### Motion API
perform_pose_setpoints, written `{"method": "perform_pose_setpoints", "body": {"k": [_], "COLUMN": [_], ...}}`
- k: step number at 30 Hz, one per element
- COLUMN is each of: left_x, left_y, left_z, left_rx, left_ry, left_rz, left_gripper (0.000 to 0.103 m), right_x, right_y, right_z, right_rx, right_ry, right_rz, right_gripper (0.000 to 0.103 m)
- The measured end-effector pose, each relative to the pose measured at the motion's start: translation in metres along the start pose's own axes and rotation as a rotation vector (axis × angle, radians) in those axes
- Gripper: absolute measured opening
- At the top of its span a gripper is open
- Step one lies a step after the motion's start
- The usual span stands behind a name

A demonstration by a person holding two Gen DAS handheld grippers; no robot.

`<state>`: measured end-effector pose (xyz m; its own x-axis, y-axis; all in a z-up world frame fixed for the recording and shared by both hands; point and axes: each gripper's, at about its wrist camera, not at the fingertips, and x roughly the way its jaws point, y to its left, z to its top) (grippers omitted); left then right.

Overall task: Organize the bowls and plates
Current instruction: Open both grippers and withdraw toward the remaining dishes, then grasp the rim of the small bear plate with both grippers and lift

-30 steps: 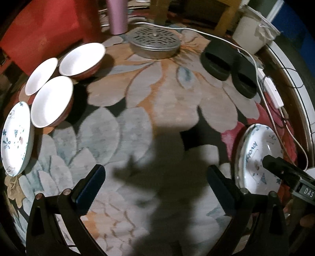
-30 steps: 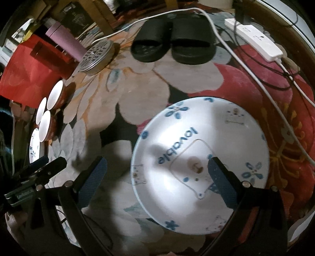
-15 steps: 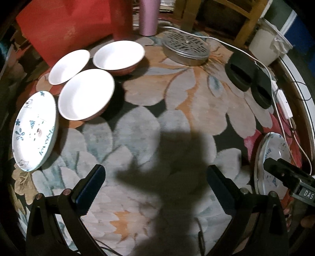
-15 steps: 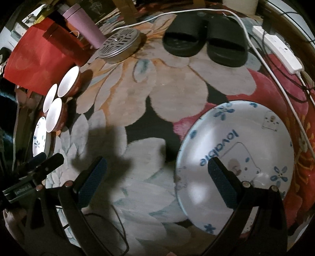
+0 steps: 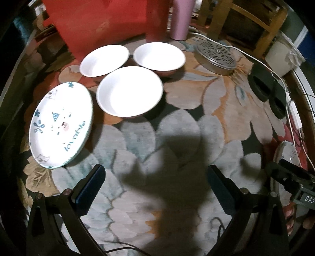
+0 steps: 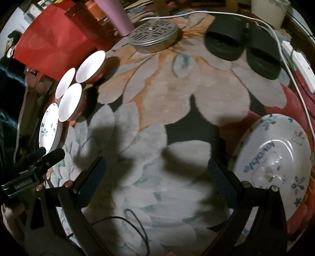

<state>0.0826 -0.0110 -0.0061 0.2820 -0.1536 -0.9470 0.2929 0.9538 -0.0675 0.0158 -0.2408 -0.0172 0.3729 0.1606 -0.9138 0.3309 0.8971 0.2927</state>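
Three white bowls with red-brown outsides stand in a cluster on the flowered rug, with a patterned "lovable" plate to their left. They show small at the left of the right wrist view. A second patterned plate lies at the right, just beyond my right gripper's right finger; its edge shows in the left wrist view. My left gripper is open and empty, short of the bowls. My right gripper is open and empty over the rug.
A round metal perforated lid, a pink tumbler, a red bag, black slippers, a white cable and power strip lie around the rug. A thin black cord lies near my right gripper.
My left gripper has swung left toward the bowls, which now sit nearer the centre. My right gripper has shifted left, so the second plate has slid to its right edge.
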Motion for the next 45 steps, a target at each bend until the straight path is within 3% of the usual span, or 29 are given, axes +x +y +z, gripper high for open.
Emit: {"method": "perform_pose_setpoints", "body": {"k": [18,28,36,38,40,45], "left_x": [0.001,-0.003,-0.010,-0.011,-0.009,-0.009], "left_y": [0.081,0.156,0.206,0.217,0.227,0.242], "left_z": [-0.010,-0.018,-0.029,-0.032,-0.035,-0.036], "left_rx": [-0.101,-0.185,-0.234,-0.255,-0.281,-0.318], "left_ry": [-0.007,-0.029,-0.061,-0.072,-0.070,-0.071], "left_rz": [0.059,0.086,0.111,0.116,0.120,0.125], "left_gripper": [0.102,0.102,0.102,0.102,0.102,0.102], "right_x": [0.033,0.068,0.094,0.102,0.112,0.140], "right_y": [0.089,0.159,0.209,0.221,0.234,0.250], "right_z": [0.000,-0.003,0.001,0.005,0.011,0.020], "right_rx": [-0.157,-0.281,-0.253,-0.227,-0.210,-0.107], "right_ry": [0.039,0.094,0.149,0.161,0.171,0.208], "right_rz": [0.048,0.097,0.173,0.183,0.180,0.185], "right_gripper": [0.103,0.103,0.101,0.091,0.072,0.049]}}
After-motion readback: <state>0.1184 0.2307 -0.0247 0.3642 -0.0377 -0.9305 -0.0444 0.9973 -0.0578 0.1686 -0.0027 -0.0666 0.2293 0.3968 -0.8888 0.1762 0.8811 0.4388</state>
